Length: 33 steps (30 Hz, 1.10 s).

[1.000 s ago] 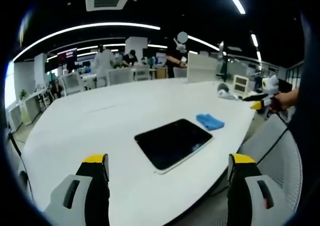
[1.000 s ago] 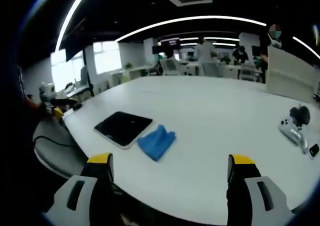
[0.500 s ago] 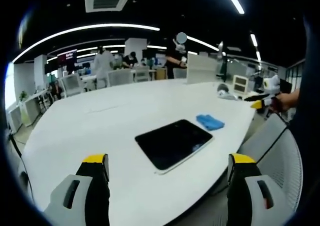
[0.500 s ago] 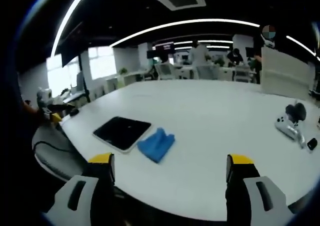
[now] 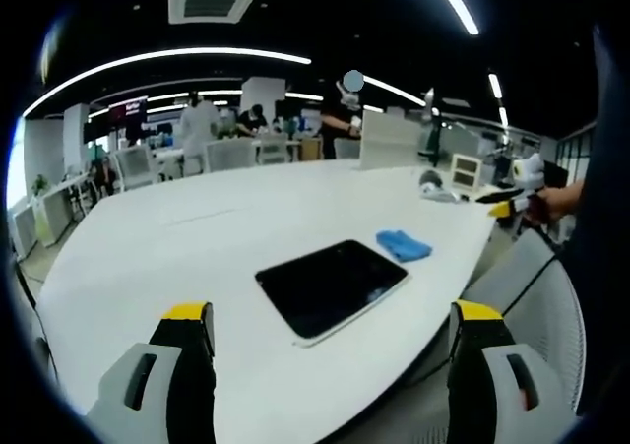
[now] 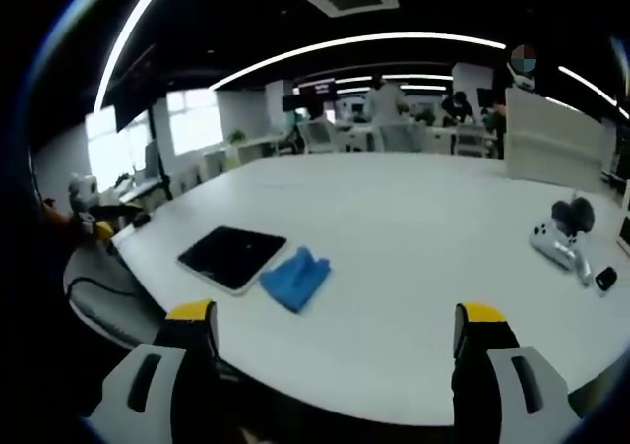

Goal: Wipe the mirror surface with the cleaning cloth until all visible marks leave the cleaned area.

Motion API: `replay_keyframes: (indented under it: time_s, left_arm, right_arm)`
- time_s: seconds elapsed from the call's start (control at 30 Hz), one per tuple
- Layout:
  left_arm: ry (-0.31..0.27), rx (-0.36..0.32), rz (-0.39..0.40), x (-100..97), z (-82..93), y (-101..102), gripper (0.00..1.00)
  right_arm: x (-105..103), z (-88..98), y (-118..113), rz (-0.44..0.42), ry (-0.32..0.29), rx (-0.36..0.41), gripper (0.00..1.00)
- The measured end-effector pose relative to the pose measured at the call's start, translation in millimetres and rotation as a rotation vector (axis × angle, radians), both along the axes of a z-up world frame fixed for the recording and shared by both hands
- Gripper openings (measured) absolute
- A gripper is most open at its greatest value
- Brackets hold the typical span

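Hovering off the table's (image 5: 148,267) near edge, both grippers hang in the air with nothing between their jaws. Left gripper (image 5: 330,370): jaws spread wide, yellow tips framing the mirror (image 5: 330,286), which lies flat near the curved edge, dark face up, thin pale rim. Right gripper (image 6: 335,365): jaws likewise wide apart, aimed at the same spot from the other side; in its view the mirror (image 6: 231,258) sits left of the cloth (image 6: 294,278). Cloth (image 5: 403,245) is blue, loosely bunched, lying on the table just beside the mirror's far corner; whether it touches the rim I cannot tell. Marks on the glass are too small to make out, beyond a faint pale reflection. Placement reads as a set-up: mirror and cloth side by side near the edge, within easy reach from either side. Wide jaws suit an approach, not a hold. Judgement: task not yet begun; cloth untouched. Next step likely calls for one gripper to pinch the cloth at a raised fold, the other perhaps to steady the mirror, since a smooth slab may slide on this smooth table. A white game controller (image 6: 553,245) and a small dark object lie well apart on the far right of the right gripper view. People and desks stand in the background.
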State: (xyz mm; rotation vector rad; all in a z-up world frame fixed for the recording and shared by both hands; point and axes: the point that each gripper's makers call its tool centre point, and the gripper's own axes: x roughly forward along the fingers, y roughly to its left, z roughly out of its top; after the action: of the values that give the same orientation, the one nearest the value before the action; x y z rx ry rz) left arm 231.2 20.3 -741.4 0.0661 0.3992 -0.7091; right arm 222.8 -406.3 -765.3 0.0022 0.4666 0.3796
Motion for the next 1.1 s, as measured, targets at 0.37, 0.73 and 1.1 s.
replay_keyframes:
  time_s: [0.37,0.73,1.1]
  left_arm:
    - [0.01,0.0,0.01,0.4,0.3,2,0.99]
    - [-0.013,-0.014,0.028,5.7,5.0,8,0.99]
    - [-0.015,-0.019,0.105,16.9,-4.5,24,0.99]
  right_arm:
    - [1,0.9,5,0.006,0.001,0.009,0.99]
    - [30,30.0,17,0.003,-0.02,0.026,0.99]
    - [90,54.6,58,0.068,-0.083,0.012,0.98]
